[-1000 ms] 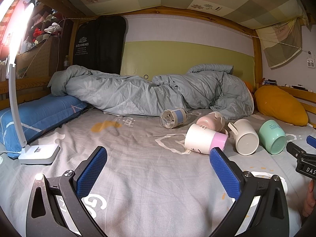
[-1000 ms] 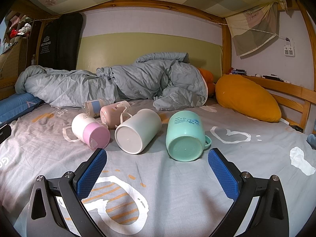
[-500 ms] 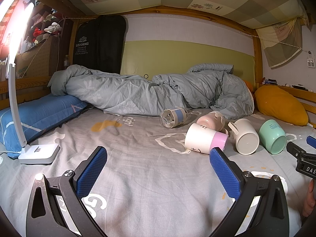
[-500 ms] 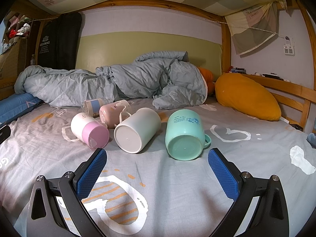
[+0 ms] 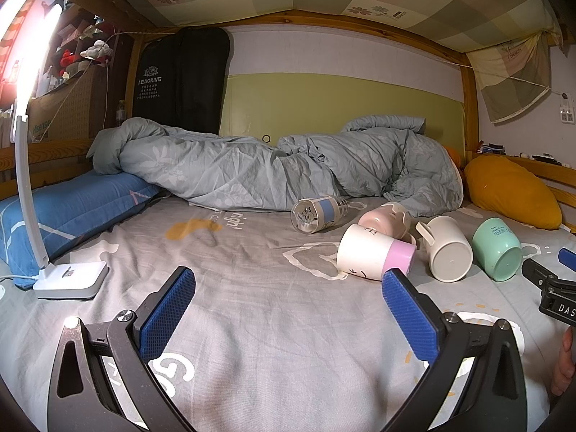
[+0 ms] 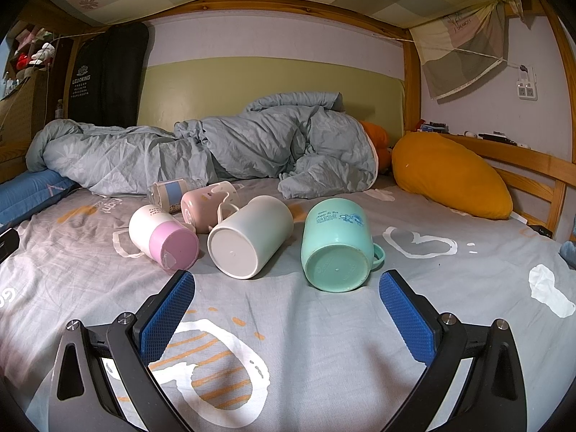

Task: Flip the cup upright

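Several cups lie on their sides on the grey bedsheet. In the right wrist view a mint green cup [image 6: 338, 248] lies just ahead, base toward me, handle to the right. Left of it lie a white cup [image 6: 248, 239], a white and pink cup [image 6: 163, 239], a pink mug [image 6: 207, 207] and a clear bottle with a blue label [image 6: 169, 192]. My right gripper [image 6: 286, 311] is open and empty, just short of the green and white cups. My left gripper [image 5: 288, 311] is open and empty; the white and pink cup [image 5: 376, 252] lies ahead to its right.
A crumpled grey duvet [image 5: 273, 169] lies across the back of the bed. A yellow cushion [image 6: 450, 176] sits at the right by the wooden rail. A blue pillow [image 5: 72, 212] and a lit white desk lamp [image 5: 68, 280] stand at the left.
My right gripper has moved slightly forward toward the cups. The left gripper has barely moved.
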{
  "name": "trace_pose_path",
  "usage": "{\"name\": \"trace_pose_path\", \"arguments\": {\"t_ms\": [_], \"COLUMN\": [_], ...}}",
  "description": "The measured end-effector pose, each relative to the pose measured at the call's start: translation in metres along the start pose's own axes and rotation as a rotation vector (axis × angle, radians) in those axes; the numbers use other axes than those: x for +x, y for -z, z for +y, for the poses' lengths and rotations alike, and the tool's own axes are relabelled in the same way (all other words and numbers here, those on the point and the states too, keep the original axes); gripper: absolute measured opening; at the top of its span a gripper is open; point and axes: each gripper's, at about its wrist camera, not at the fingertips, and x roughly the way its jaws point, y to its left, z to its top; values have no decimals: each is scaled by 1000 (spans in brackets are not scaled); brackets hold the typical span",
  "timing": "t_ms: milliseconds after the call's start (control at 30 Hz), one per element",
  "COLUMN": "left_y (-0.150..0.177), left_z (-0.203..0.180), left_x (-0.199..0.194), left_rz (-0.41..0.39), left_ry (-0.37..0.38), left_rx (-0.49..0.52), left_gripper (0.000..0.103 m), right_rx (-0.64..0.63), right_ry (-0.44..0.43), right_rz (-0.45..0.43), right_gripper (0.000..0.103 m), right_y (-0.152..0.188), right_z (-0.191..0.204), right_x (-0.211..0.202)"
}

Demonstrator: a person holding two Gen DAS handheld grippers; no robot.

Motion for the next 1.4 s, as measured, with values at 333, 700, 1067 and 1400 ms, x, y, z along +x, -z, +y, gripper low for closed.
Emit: {"name": "trace_pose_path", "arguments": {"t_ms": [333, 700, 1067, 1400], "left_y": [0, 1, 0, -4], "left_z": [0, 0, -5, 3], "left_x": [0, 0, 0, 0], "left_rz": [0, 8, 4, 7], "left_ry": [0, 4, 18, 33], "left_rx": [0, -13, 15, -20], "left_gripper": [103, 103, 103, 103], "right_rx": [1, 0, -24, -528], "right_ry": [1, 77, -64, -300], "right_rz": [5, -24, 35, 362], "right_gripper": [103, 103, 103, 103], "right_y": [0, 6, -42, -85], "right_z": [0, 3, 19, 129], "right_x": [0, -10, -26, 54]}}
